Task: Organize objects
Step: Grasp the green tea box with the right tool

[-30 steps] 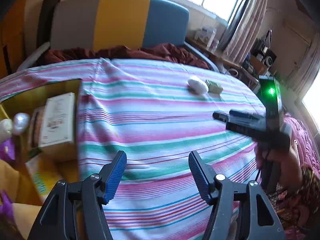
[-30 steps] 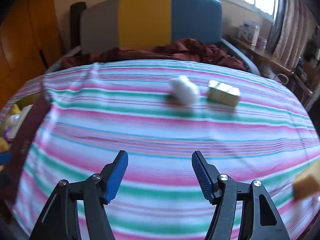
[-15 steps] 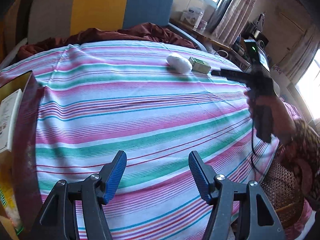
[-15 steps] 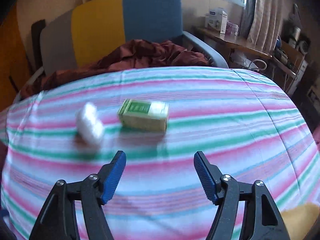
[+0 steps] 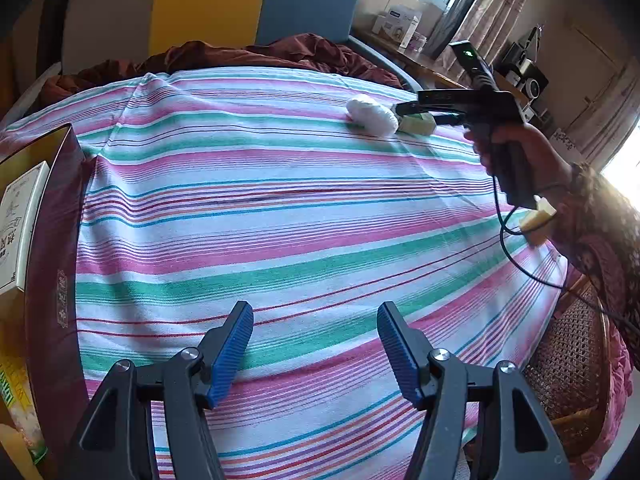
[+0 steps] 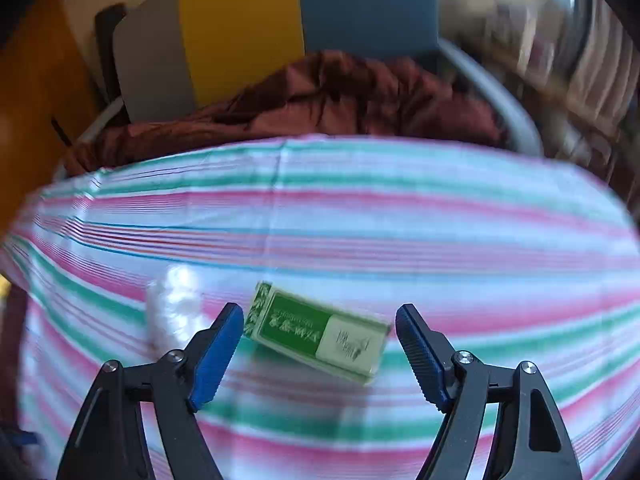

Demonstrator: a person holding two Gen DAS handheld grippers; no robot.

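The green box (image 6: 318,334) is a small flat carton with a dark green panel carrying pale lettering, a leaf pattern at one end and a cream panel at the other. It lies flat on the striped cloth (image 6: 360,216), turned at a slant. The right gripper (image 6: 320,354) has its blue-padded jaws spread wide on either side of the box, touching nothing. Just beside the box, on its leaf-pattern end, sits a white fluffy bundle (image 6: 172,304), smeared by motion blur so its texture is hard to read; the lettering on the box is too blurred to make out as well.

The left wrist view shows what the right one cannot: the right gripper (image 5: 408,110) seen from outside, held in the person's right hand (image 5: 516,148), with its tips at the box (image 5: 418,123), which is mostly covered by them. The white bundle (image 5: 372,114) is sharp here and touches the box. Well away from the box, at the cloth's left edge, stands a maroon box (image 5: 48,248), cut off by the frame, with a white carton (image 5: 18,224) inside.

The left gripper (image 5: 316,354) hangs over the near part of the cloth, far from the box, jaws apart and empty.
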